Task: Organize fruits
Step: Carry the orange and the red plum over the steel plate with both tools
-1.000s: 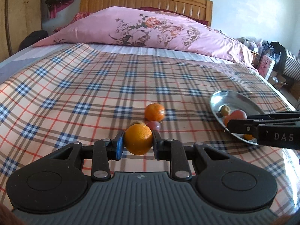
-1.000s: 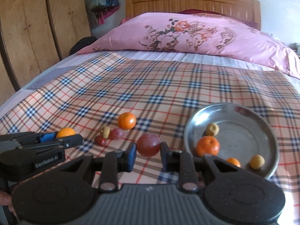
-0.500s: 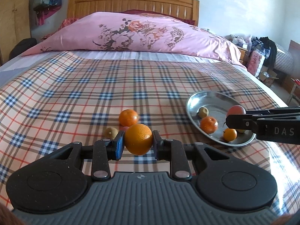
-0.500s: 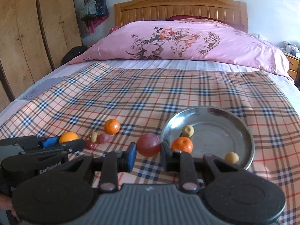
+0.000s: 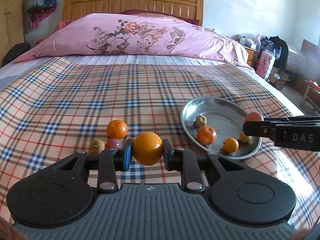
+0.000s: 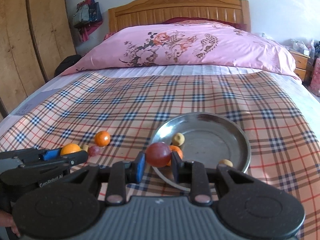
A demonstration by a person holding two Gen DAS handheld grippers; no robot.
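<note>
My left gripper (image 5: 147,152) is shut on a large orange (image 5: 148,148), held above the plaid bedspread just left of the steel plate (image 5: 188,110). In the right wrist view, my right gripper (image 6: 158,161) is shut on a dark red plum (image 6: 158,154) over the near left rim of the plate (image 6: 245,140). The plate holds a tangerine (image 5: 206,135), a small orange fruit (image 5: 230,145) and two yellowish fruits (image 5: 200,120). On the cloth lie another tangerine (image 5: 117,129), a yellow-green fruit (image 5: 97,145) and a reddish fruit (image 5: 113,143).
A pink floral quilt (image 5: 140,38) and wooden headboard (image 5: 132,2) lie at the far end. Wardrobes (image 6: 26,46) stand left of the bed. A nightstand and clutter (image 5: 268,60) fill the right side. The bed edge drops off right of the plate.
Both grippers have carried their fruits to the right, toward the plate. The plum now hangs over the plate's rim, and the loose fruits have slid left in both views.
</note>
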